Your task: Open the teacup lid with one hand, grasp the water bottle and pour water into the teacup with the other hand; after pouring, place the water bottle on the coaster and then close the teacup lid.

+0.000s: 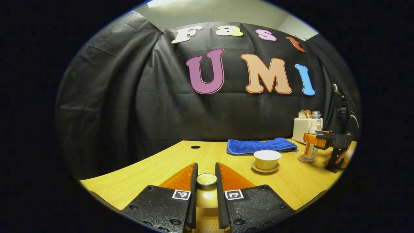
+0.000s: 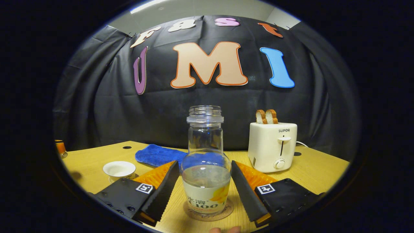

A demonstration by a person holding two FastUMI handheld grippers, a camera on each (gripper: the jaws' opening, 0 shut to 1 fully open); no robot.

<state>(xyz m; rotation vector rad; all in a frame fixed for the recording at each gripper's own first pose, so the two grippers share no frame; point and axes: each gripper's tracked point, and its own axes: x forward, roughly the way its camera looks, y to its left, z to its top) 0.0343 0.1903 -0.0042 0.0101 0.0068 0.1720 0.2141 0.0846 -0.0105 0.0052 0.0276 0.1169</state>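
In the left gripper view my left gripper (image 1: 206, 168) is shut on the teacup lid (image 1: 207, 180), held low over the near table. The white teacup (image 1: 267, 158) stands uncovered on its saucer to the right. Beyond it, the right gripper (image 1: 311, 138) is at the water bottle (image 1: 314, 127) on the coaster (image 1: 306, 159). In the right gripper view the capless glass bottle (image 2: 205, 136), partly full, stands upright on the round coaster (image 2: 223, 212). My right gripper (image 2: 204, 163) is open, its fingers flanking the bottle's lower body. The teacup (image 2: 119, 169) sits at the left.
A folded blue towel (image 1: 258, 145) lies behind the teacup. A white toaster (image 2: 273, 147) with two bread slices stands at the back right. A hand (image 1: 339, 157) holds the right gripper near the table's (image 1: 155, 168) right edge. A black stand (image 1: 343, 110) rises there.
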